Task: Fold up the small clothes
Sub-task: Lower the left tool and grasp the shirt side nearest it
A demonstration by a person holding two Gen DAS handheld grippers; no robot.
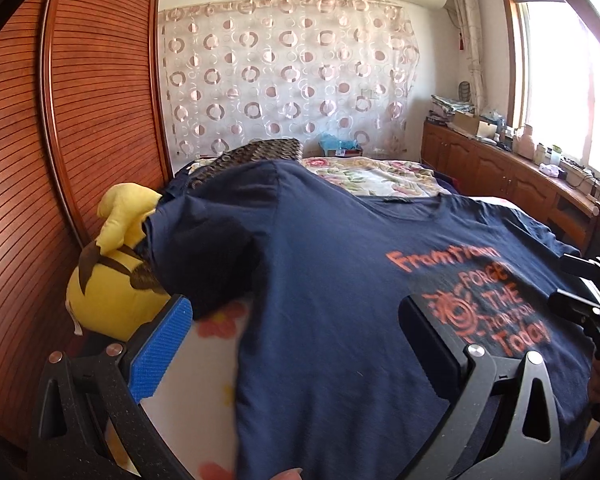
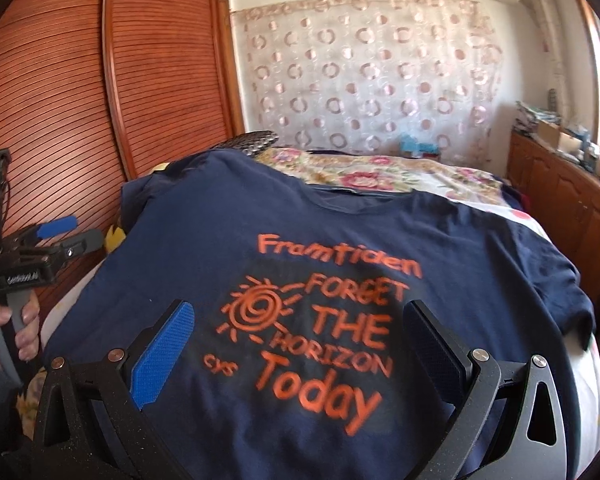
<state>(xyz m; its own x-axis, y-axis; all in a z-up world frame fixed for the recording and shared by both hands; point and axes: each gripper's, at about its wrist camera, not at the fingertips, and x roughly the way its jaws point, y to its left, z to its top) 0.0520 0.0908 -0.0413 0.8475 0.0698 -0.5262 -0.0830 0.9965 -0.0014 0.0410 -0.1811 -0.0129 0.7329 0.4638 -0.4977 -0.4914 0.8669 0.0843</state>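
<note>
A navy T-shirt [image 1: 320,248] with an orange print lies front up, spread across the bed. Its collar points to the far end. In the left wrist view my left gripper [image 1: 296,332] is open over the shirt's left side, with blue pads [image 1: 160,348] clear of the cloth. The left sleeve [image 1: 204,252] drapes beside a yellow plush toy [image 1: 112,280]. My right gripper [image 2: 300,316] is open above the printed words on the T-shirt [image 2: 220,220], holding nothing. The left gripper [image 2: 74,234] shows at the left edge in a hand [image 2: 16,328]. The right gripper [image 1: 588,292] shows at the right edge.
Slatted wooden wardrobe doors [image 1: 80,120] stand close on the left. A floral quilt [image 2: 380,176] and a dark patterned cushion [image 1: 260,152] lie at the far end of the bed. A cluttered wooden cabinet [image 1: 500,164] runs under the window on the right.
</note>
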